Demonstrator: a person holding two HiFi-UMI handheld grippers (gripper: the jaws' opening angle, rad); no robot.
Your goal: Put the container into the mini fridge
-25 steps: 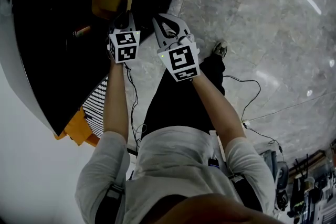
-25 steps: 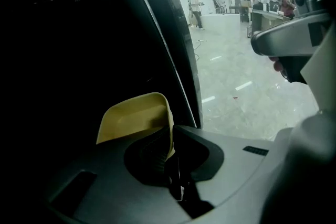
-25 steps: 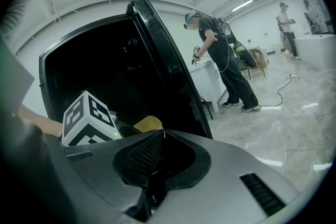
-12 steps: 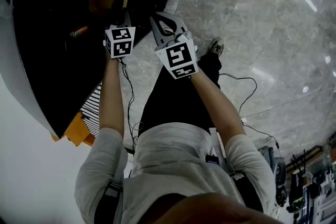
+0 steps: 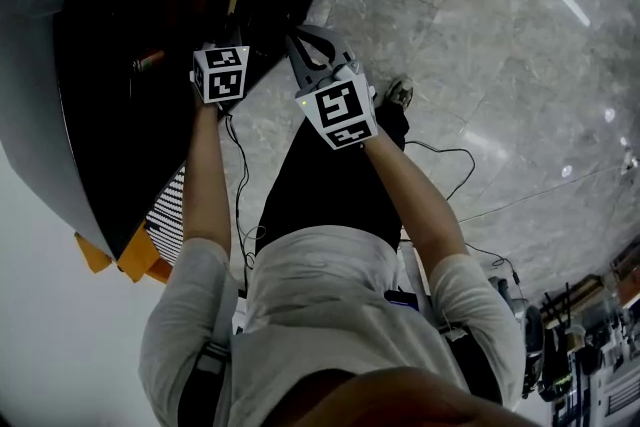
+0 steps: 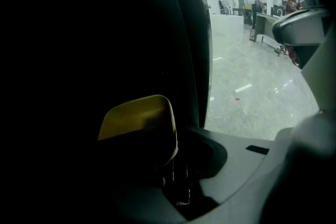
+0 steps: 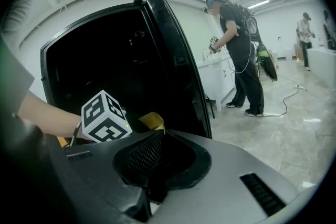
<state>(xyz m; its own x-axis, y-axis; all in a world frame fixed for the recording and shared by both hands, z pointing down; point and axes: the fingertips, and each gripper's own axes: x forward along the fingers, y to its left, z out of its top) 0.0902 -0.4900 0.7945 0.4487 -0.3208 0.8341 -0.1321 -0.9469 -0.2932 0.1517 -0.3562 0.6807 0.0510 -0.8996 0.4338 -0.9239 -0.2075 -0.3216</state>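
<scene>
The yellow container (image 6: 137, 122) hangs inside the dark opening of the black mini fridge (image 5: 120, 115), and my left gripper (image 6: 170, 162) is shut on its lower edge. In the head view the container (image 5: 205, 0) is dim, just past the left gripper (image 5: 226, 27) with its marker cube. My right gripper (image 5: 300, 40) is shut on nothing and sits to the right of the left one, outside the fridge at the door's edge. From the right gripper view the container (image 7: 152, 120) peeks out beyond the right gripper (image 7: 160, 134).
The fridge door (image 7: 176, 60) stands open, right of the opening. Orange things (image 5: 135, 255) lie beside the fridge's near corner. Cables (image 5: 450, 155) trail over the grey marble floor (image 5: 500, 35). A person (image 7: 239, 55) stands at a white counter farther back.
My left gripper has carried the container forward, deeper into the fridge's dark opening. The right gripper has moved forward a little beside it, still shut.
</scene>
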